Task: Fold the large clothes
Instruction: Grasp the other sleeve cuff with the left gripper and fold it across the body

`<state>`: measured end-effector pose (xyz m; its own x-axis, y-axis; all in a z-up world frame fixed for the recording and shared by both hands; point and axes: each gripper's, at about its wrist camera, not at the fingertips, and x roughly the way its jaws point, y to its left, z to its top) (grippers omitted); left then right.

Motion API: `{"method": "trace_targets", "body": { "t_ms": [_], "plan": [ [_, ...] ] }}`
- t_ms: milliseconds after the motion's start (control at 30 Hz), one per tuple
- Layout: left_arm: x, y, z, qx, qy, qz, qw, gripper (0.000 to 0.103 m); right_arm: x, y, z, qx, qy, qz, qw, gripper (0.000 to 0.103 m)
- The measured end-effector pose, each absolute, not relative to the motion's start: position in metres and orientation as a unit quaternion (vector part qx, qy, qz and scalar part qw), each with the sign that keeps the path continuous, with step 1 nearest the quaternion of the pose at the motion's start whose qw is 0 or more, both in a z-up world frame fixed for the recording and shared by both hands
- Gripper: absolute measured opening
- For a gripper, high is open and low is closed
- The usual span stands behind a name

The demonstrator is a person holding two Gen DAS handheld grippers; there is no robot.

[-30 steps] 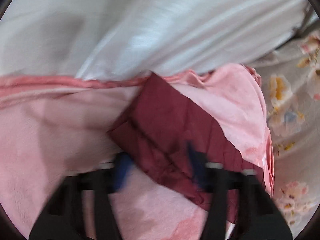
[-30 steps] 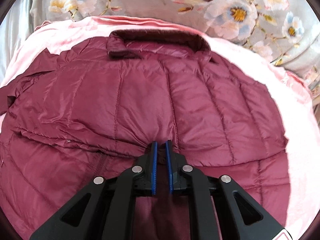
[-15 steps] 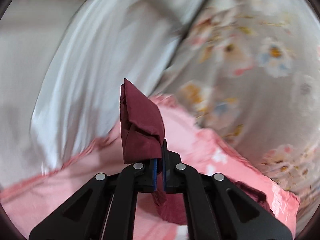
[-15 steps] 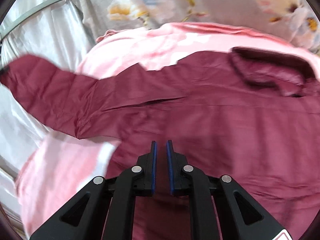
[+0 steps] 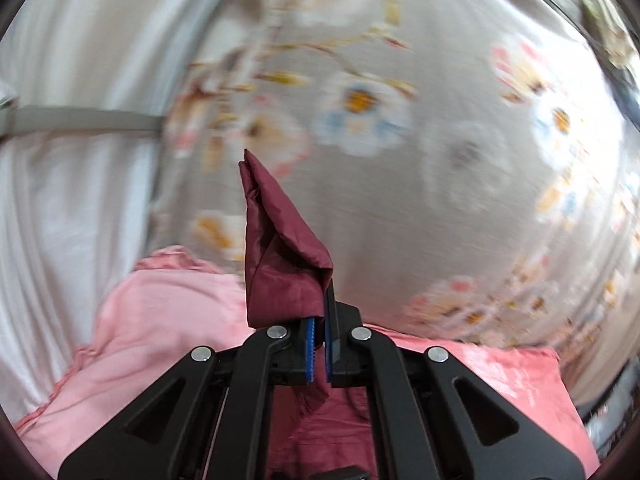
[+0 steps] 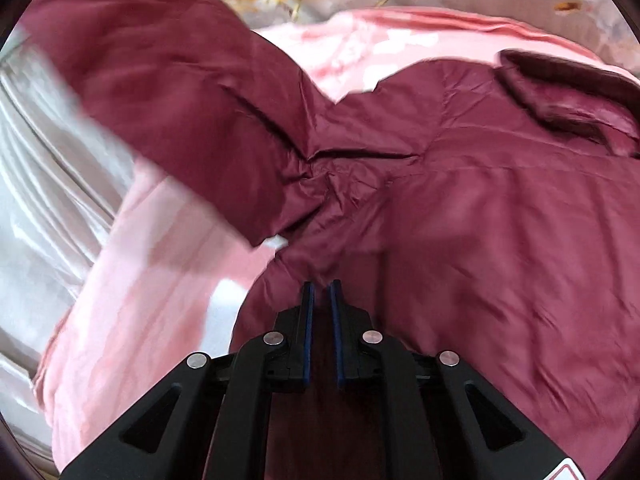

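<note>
A maroon quilted jacket (image 6: 500,216) lies spread on a pink blanket (image 6: 152,308), collar (image 6: 560,92) at the far right. My left gripper (image 5: 319,344) is shut on the jacket's sleeve cuff (image 5: 280,256), which stands up above the fingers. In the right wrist view that sleeve (image 6: 172,92) is lifted and stretched to the upper left. My right gripper (image 6: 321,308) is nearly shut, low over the jacket's body; a narrow gap shows between its blue pads, and I cannot tell whether cloth is pinched.
A grey floral bedspread (image 5: 400,140) lies beyond the pink blanket (image 5: 160,320). A white curtain (image 5: 68,200) hangs at the left, also in the right wrist view (image 6: 44,168).
My left gripper closed on the sleeve cuff and lifted it up off the blanket. The sleeve now stretches raised across the right view. My right gripper shifted left along the jacket.
</note>
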<state>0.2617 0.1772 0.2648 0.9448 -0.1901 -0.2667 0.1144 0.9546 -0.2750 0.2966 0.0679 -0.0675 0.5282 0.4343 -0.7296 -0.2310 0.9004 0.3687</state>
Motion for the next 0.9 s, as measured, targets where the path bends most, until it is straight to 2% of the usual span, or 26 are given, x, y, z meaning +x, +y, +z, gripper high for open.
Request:
{"method": "trace_targets", "body": {
  "t_ms": [133,267,467,533,567,600,633,667,700,767,800,900],
  "plan": [
    [0.267,0.108,0.259,-0.105,0.171,-0.137,0.97,0.002,0.246,0.001,-0.041,0.135,0.412,0.174,0.884,0.008],
    [0.277,0.03,0.225,-0.087,0.216,-0.198,0.952,0.002,0.204,-0.087,-0.022,0.15,0.383,0.115,0.904,0.009],
    [0.309,-0.1,0.116,-0.065,0.331,-0.238,0.911,0.003,0.145,-0.208,-0.01,0.167,0.361,-0.004,0.917,0.014],
    [0.315,-0.136,0.068,-0.054,0.381,-0.249,0.889,0.009,0.131,-0.229,-0.012,0.165,0.362,-0.027,0.917,0.015],
    [0.316,-0.147,0.048,-0.054,0.4,-0.248,0.881,0.023,0.126,-0.239,-0.014,0.162,0.365,-0.037,0.916,0.017],
    [0.315,-0.149,0.037,-0.058,0.407,-0.248,0.877,0.034,0.128,-0.244,-0.015,0.162,0.365,-0.042,0.916,0.024],
    [0.311,-0.148,0.028,-0.069,0.408,-0.253,0.875,0.038,0.127,-0.248,-0.017,0.161,0.364,-0.048,0.916,0.028],
    [0.307,-0.143,0.025,-0.081,0.405,-0.261,0.872,0.046,0.126,-0.252,-0.017,0.161,0.363,-0.051,0.916,0.036],
    [0.302,-0.129,0.025,-0.101,0.4,-0.271,0.87,0.059,0.127,-0.255,-0.017,0.163,0.359,-0.054,0.917,0.041],
    [0.292,-0.1,0.027,-0.127,0.383,-0.271,0.874,0.069,0.134,-0.259,-0.015,0.169,0.352,-0.047,0.919,0.045],
    [0.286,-0.074,0.029,-0.139,0.372,-0.263,0.879,0.071,0.137,-0.266,-0.016,0.171,0.349,-0.042,0.921,0.052],
    [0.281,-0.006,0.022,-0.178,0.37,-0.219,0.885,0.072,0.166,-0.28,-0.019,0.171,0.341,-0.034,0.923,0.058]
  ]
}}
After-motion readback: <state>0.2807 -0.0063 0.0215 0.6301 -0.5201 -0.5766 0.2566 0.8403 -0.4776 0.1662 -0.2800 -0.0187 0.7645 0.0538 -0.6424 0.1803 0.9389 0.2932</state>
